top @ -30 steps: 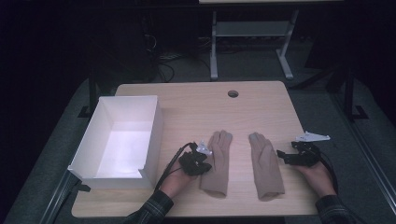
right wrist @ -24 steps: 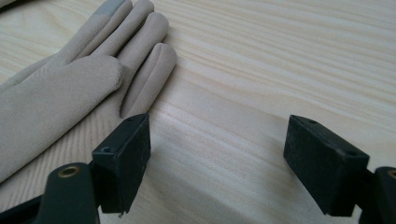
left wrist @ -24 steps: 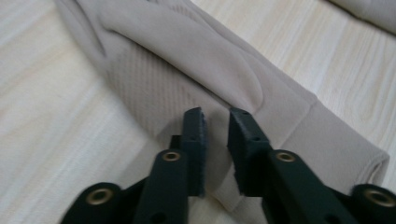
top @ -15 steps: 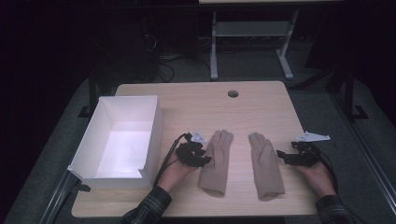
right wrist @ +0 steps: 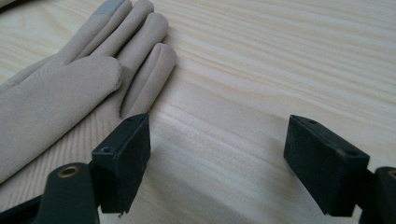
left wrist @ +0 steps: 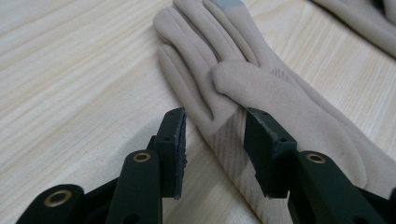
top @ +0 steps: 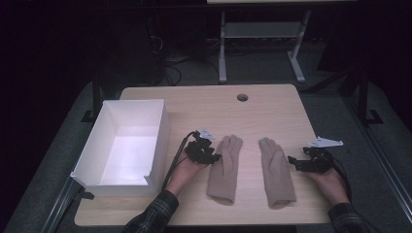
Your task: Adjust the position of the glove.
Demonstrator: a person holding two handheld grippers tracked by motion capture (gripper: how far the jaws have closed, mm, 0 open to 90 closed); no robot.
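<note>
Two beige gloves lie flat side by side on the wooden table, fingers pointing away. My left gripper [top: 213, 158] is at the left glove [top: 224, 167], by its outer edge. In the left gripper view the gripper [left wrist: 215, 149] is open, and the left glove's [left wrist: 261, 88] little-finger edge lies between the jaws. My right gripper [top: 294, 162] rests just right of the right glove [top: 277, 172]. In the right gripper view it [right wrist: 219, 163] stands wide open over bare wood, with the right glove [right wrist: 60, 93] beside its left jaw. Each glove has a grey fingertip patch.
An open white box [top: 160, 131] stands on the table's left part, close to my left hand. A round cable hole [top: 242, 97] sits near the far edge. A metal stand [top: 257, 34] is on the floor beyond the table.
My left gripper has moved forward and slightly right, up to the left glove's edge. The right gripper and both gloves have stayed put.
</note>
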